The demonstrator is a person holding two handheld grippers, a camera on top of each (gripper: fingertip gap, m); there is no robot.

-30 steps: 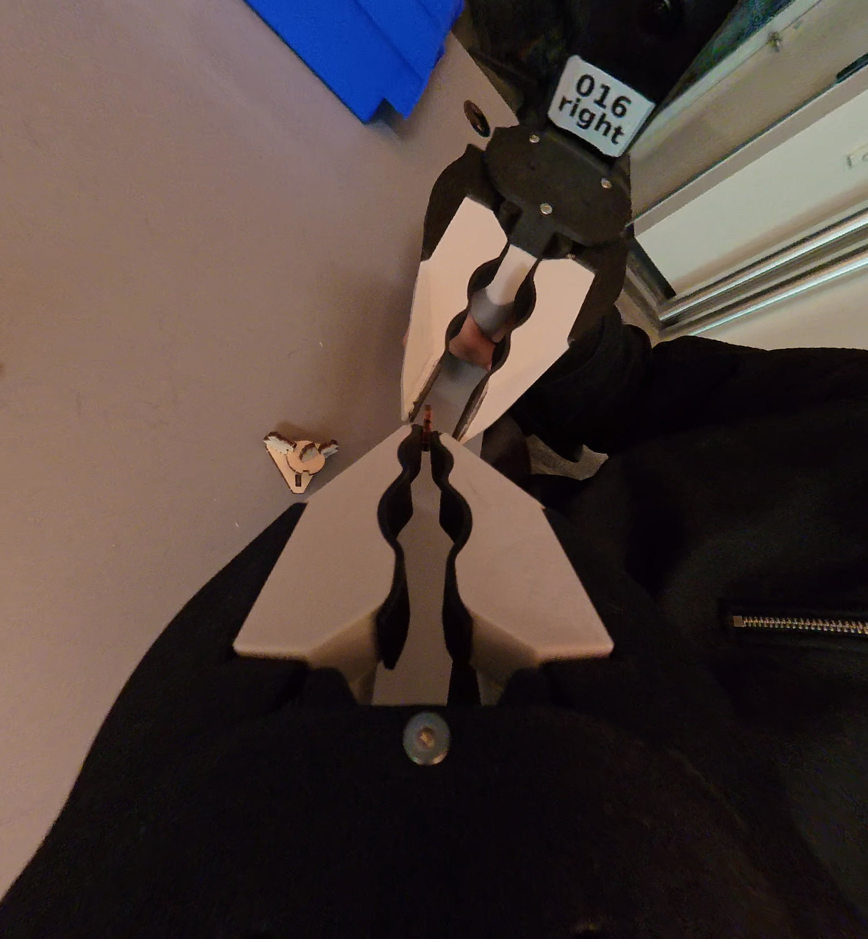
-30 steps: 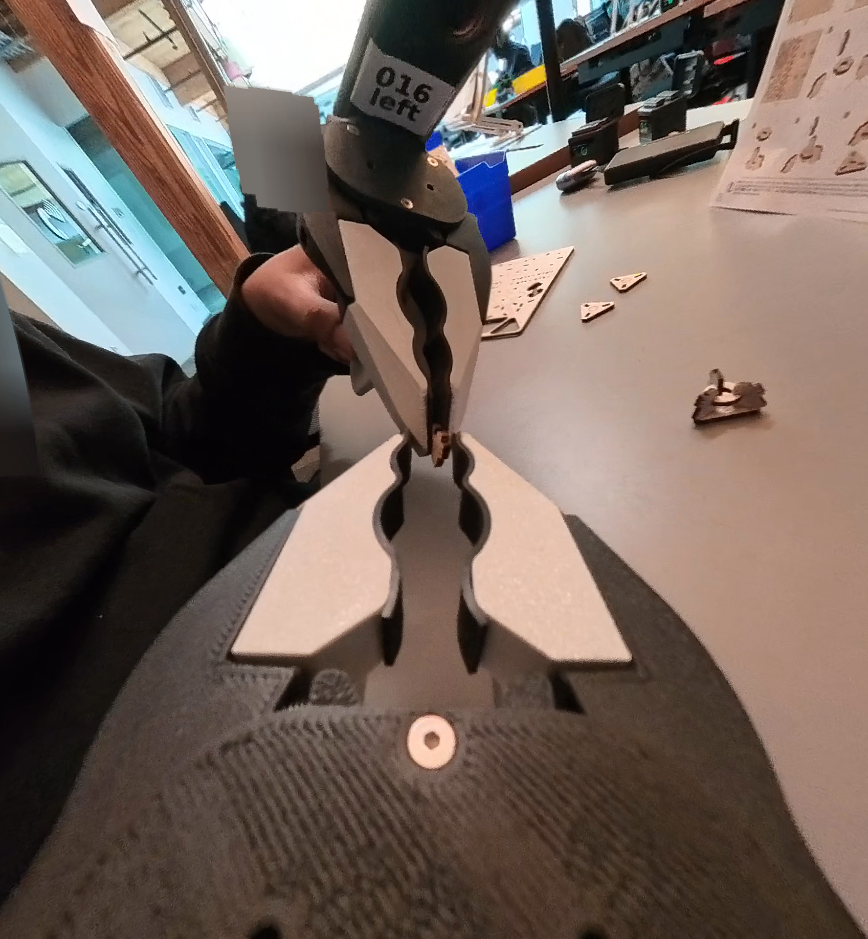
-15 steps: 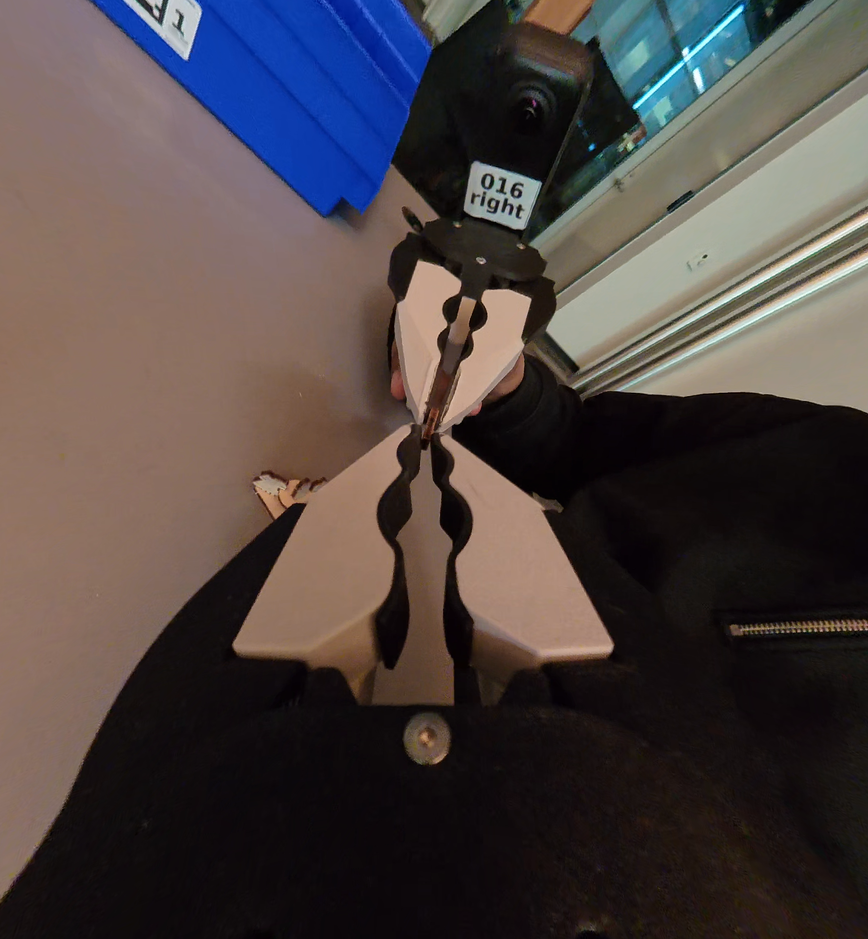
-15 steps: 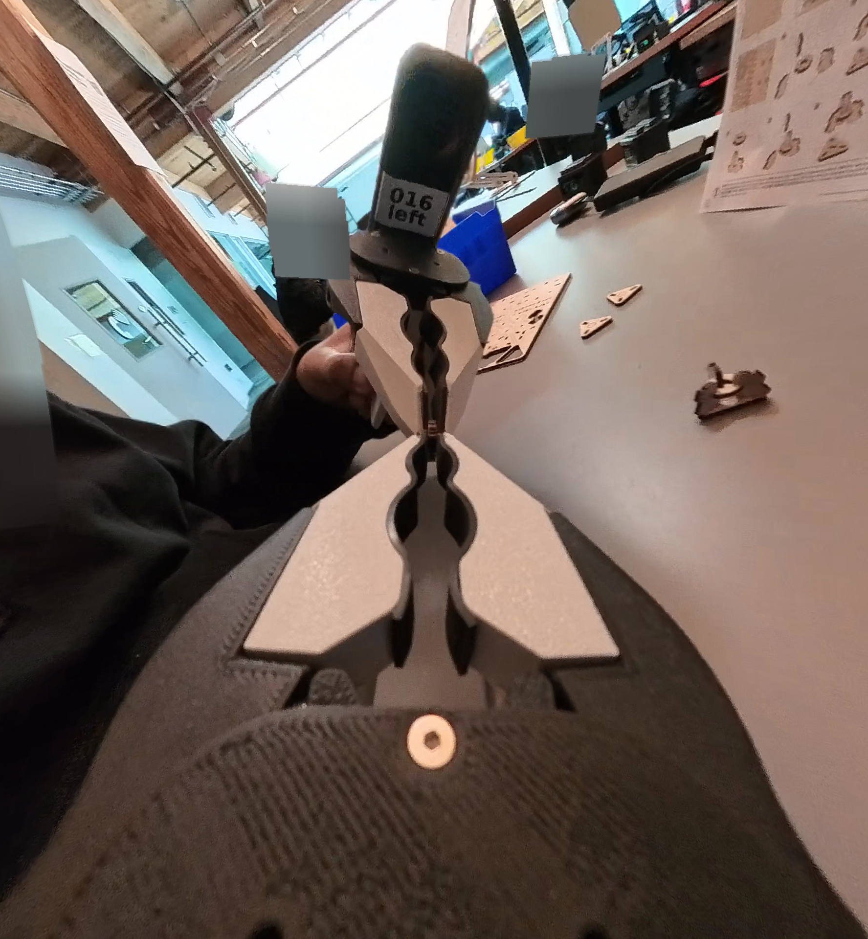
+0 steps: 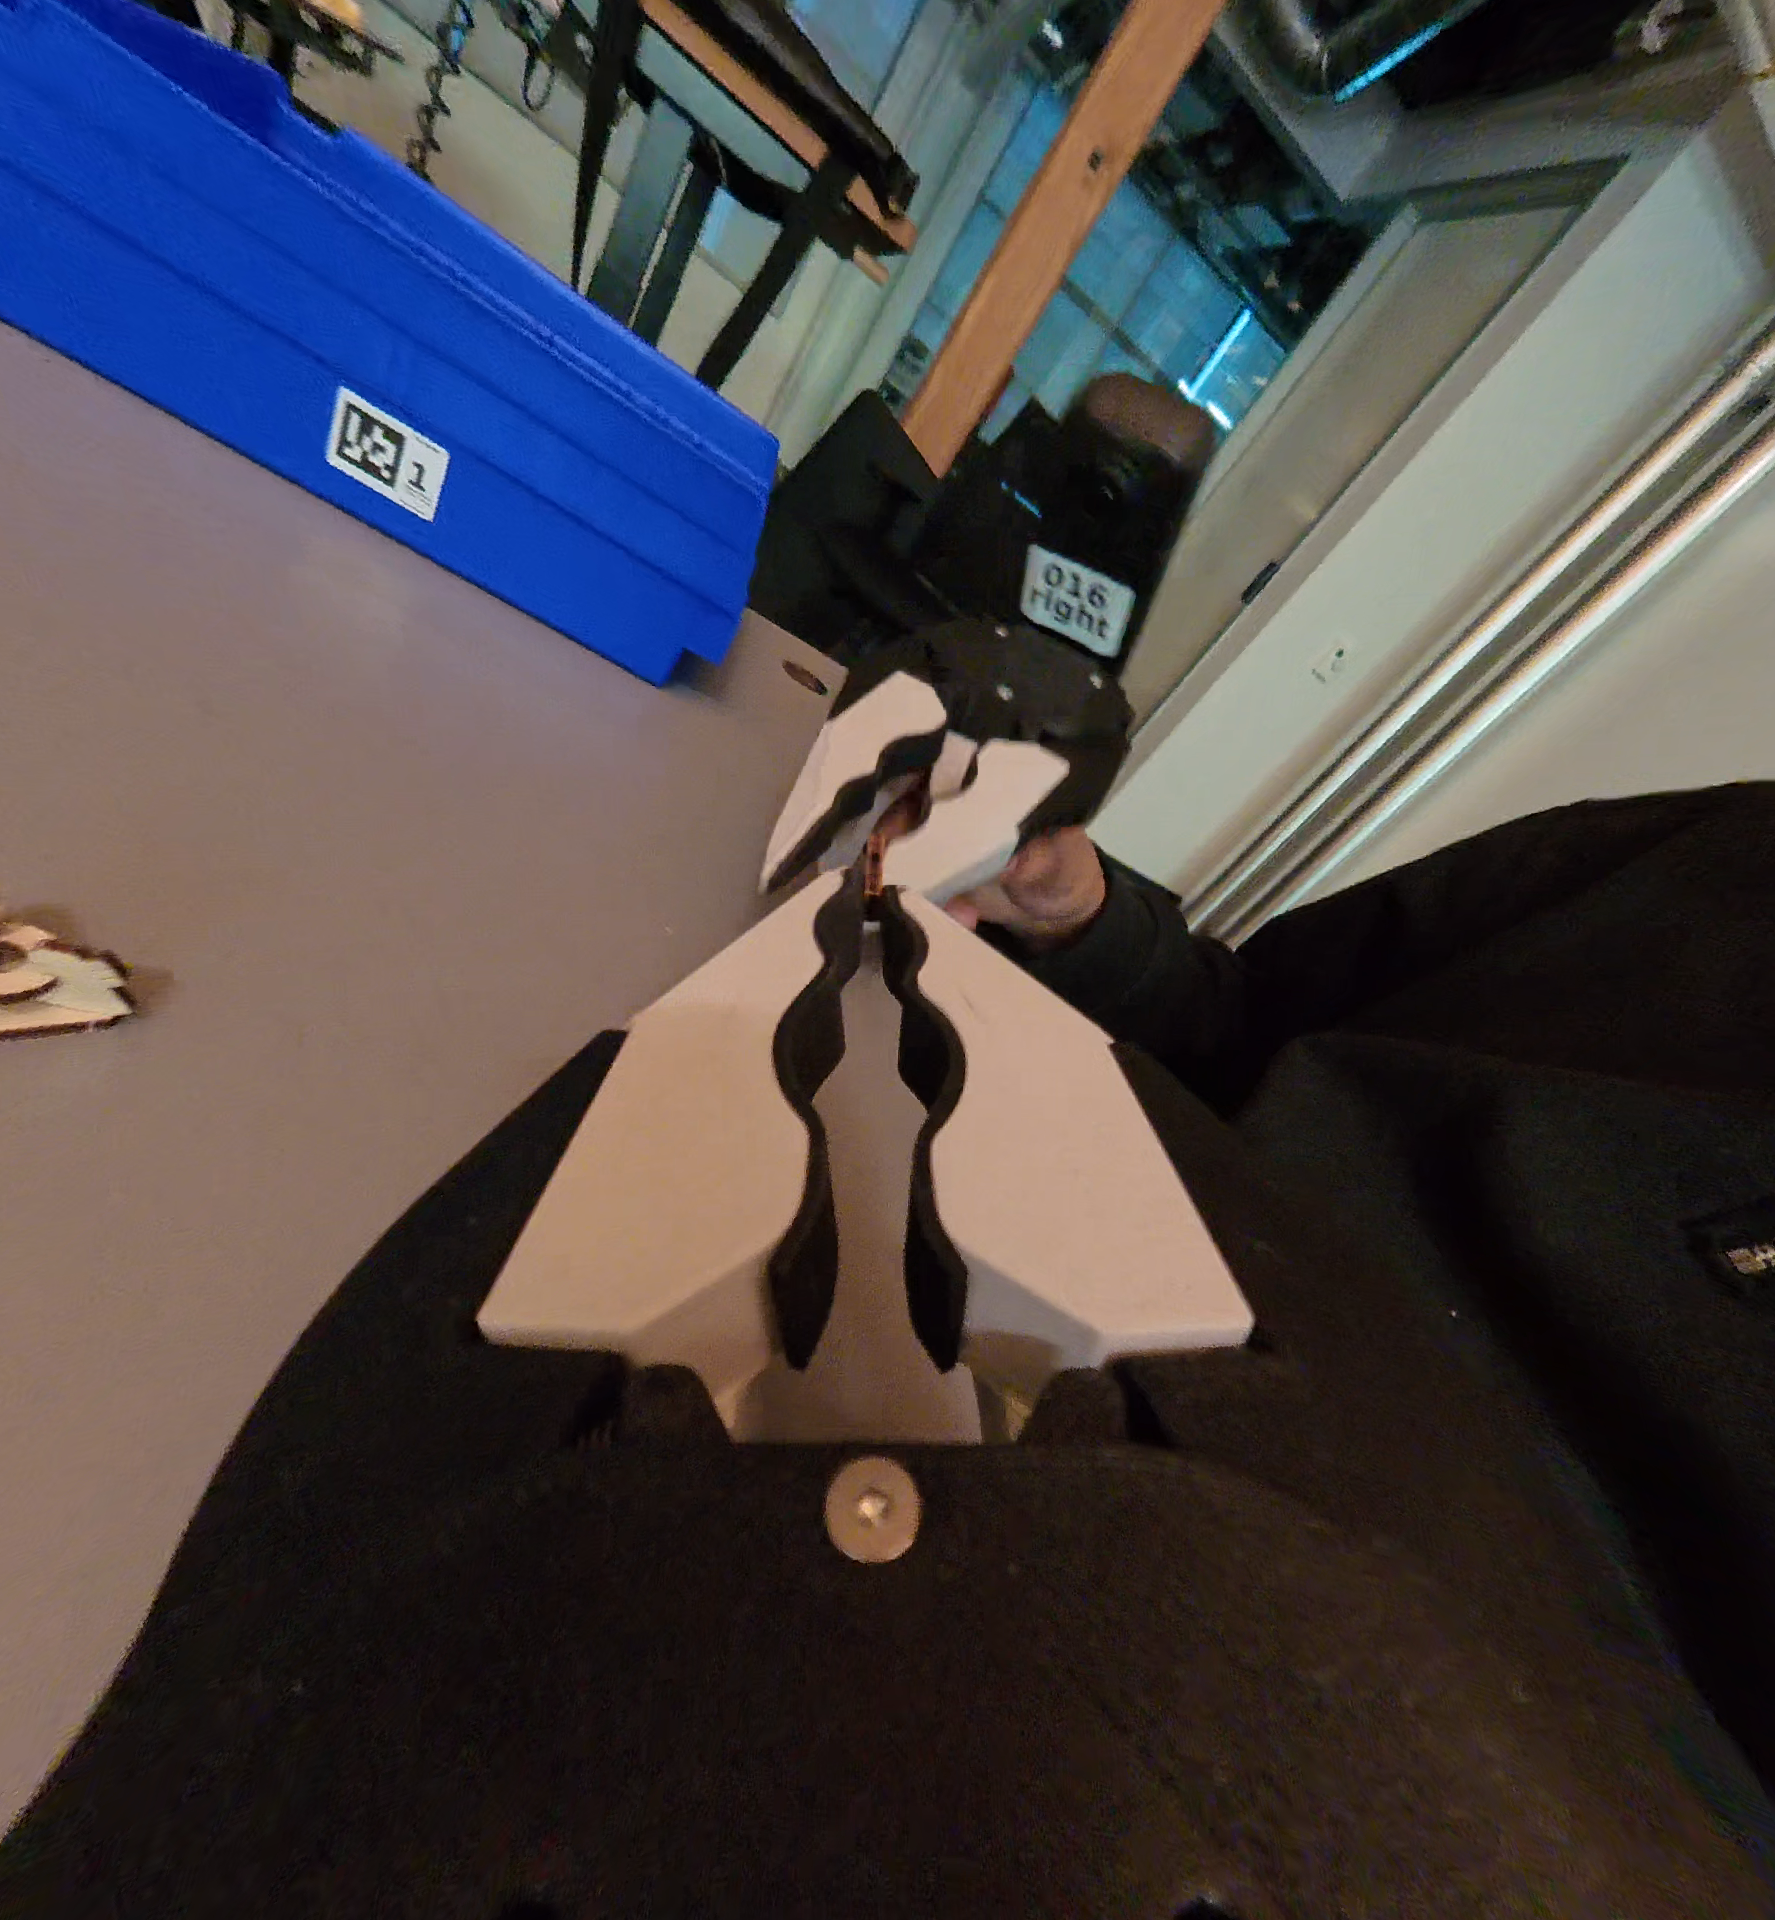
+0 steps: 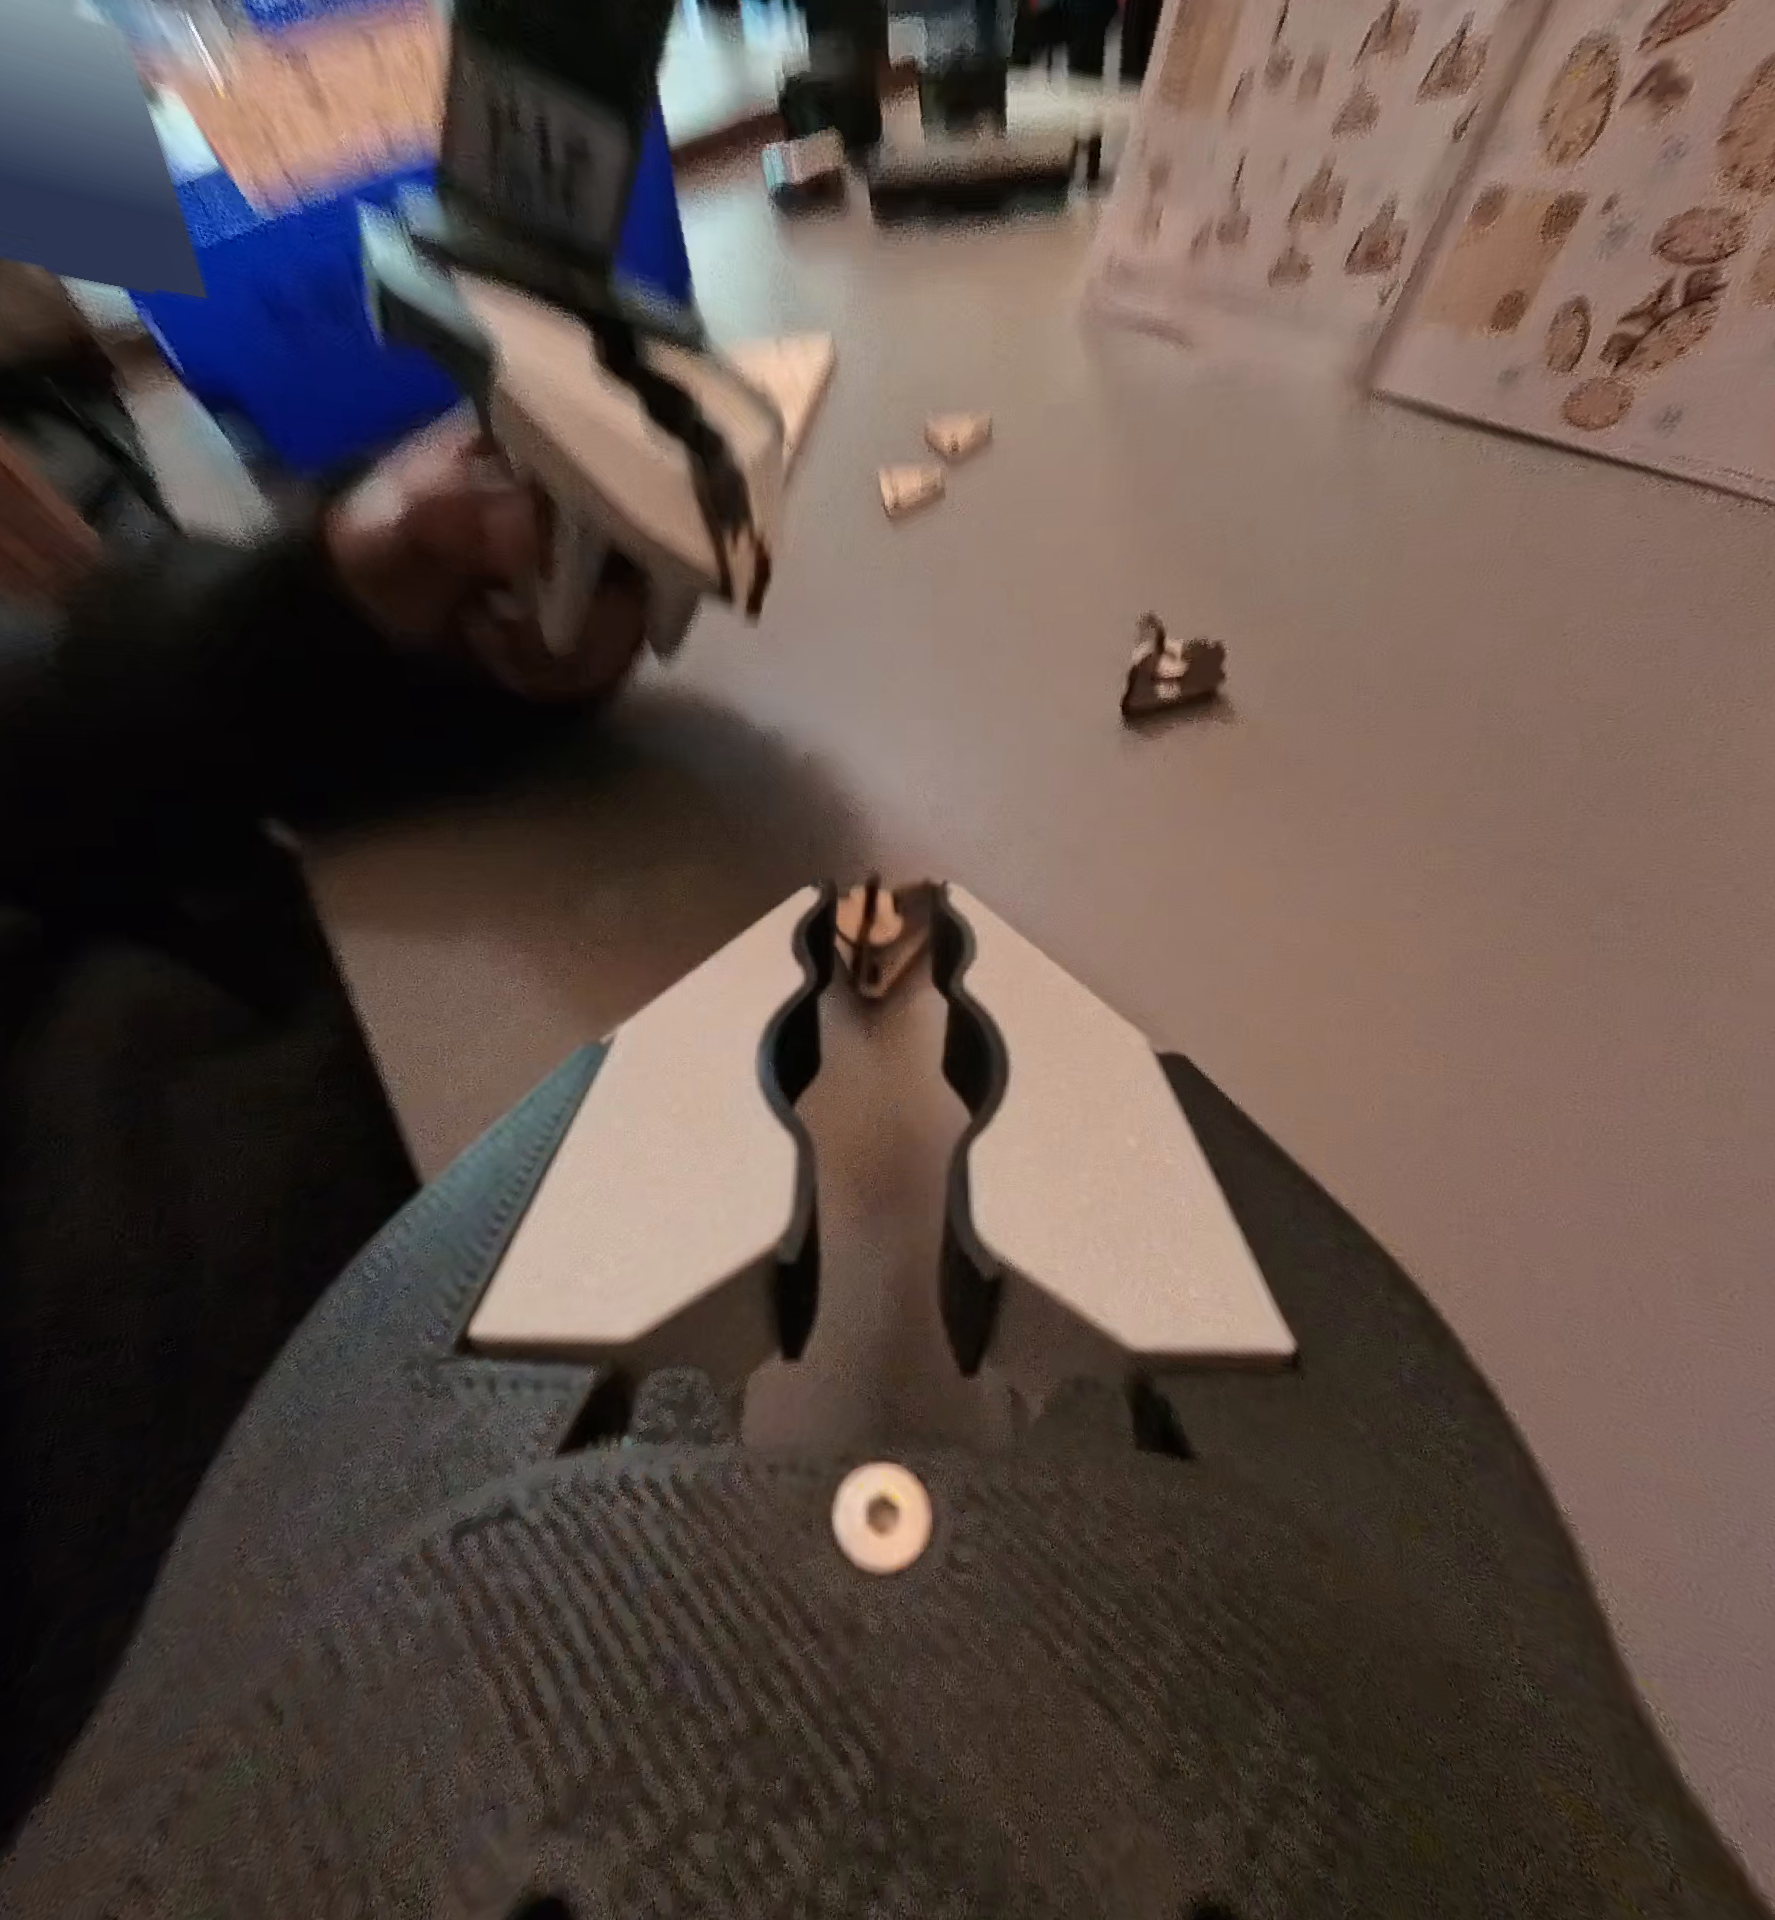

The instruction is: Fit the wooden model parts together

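**Gripper pair, each clamped on a small wooden part above the worktop**

My left gripper (image 5: 870, 906) has its jaws together on a thin wooden strip (image 5: 872, 881). The strip is pinched edge-on at the very tips, so most of it stands proud of the pads. I judge that hold leaves its free end exposed.

My right gripper (image 6: 875, 914) has its jaws somewhat apart around a small wedge-shaped wooden piece (image 6: 870, 951). The piece spans the gap from pad to pad, well forward in the jaws. It stays sharp while the background smears, so I take it to be carried by the gripper, not lying loose.

Both grippers are off the grey worktop (image 5: 343, 831), at its near edge, close to the person's dark jacket (image 5: 1485, 1039). From the left gripper's camera their tips look almost touching. From the right gripper's camera the left one sits farther off, up and to the left. I cannot tell the true separation.

Farther out on the worktop lies a partly assembled wooden part (image 6: 1169, 670) with an upright peg. Beyond it are two small triangular offcuts (image 6: 935, 462). A blue bin (image 5: 291, 312) stands at the far left and a printed sheet (image 6: 1589, 260) at the far right. All of these are well clear of both grippers.
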